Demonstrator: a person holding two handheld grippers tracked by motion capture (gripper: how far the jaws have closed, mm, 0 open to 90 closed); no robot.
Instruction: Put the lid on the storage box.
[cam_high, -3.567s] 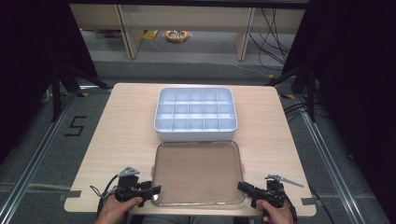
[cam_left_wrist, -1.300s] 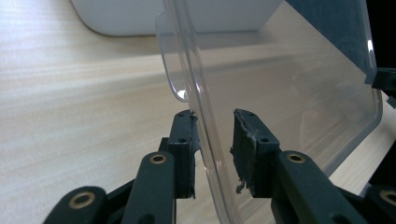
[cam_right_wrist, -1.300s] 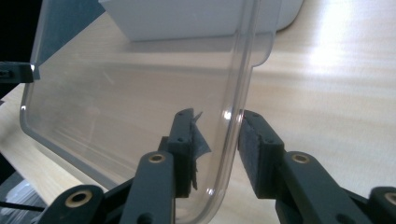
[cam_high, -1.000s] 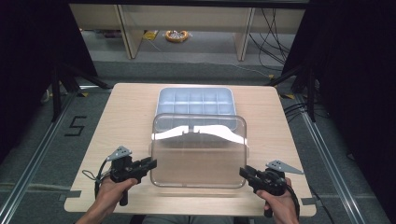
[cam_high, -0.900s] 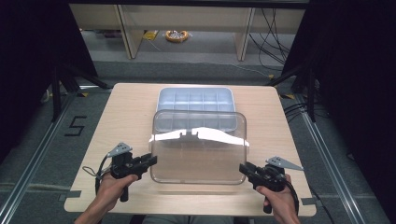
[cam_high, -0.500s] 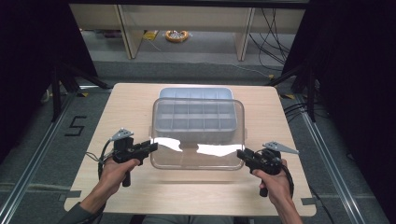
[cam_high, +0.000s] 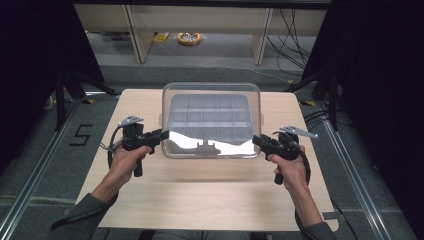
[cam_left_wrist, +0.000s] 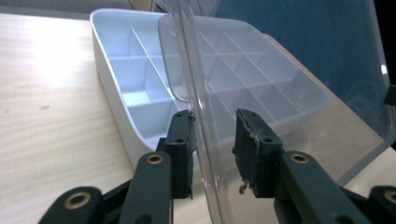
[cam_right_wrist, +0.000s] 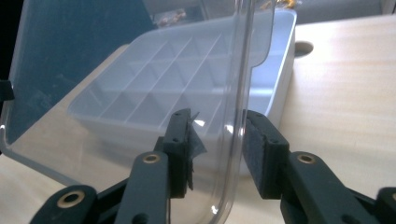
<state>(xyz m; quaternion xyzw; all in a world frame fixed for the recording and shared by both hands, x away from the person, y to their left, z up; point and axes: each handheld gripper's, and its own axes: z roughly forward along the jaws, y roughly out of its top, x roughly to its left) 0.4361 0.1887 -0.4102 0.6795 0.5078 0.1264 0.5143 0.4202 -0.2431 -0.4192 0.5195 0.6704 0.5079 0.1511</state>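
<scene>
High view: table (cam_high: 210, 200) evenly lit from overhead, surroundings dark to black at both sides. Strong white glare on the near edge of the clear lid (cam_high: 210, 142); a soft shadow falls on the wood just below it. Slightly soft, low detail. Left gripper view: blown-out patch on the wood at left, black jaws sharp, far tray (cam_left_wrist: 140, 93) softer. Right gripper view: bright wood at right, small glints on the lid edge, background hazy through the plastic.

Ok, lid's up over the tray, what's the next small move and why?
Probably carry the lid a little farther forward, then lower it. Both grippers, left and right, hold its side edges, it hangs tilted above the tray, and its near edge looks short of the tray's near wall.
</scene>
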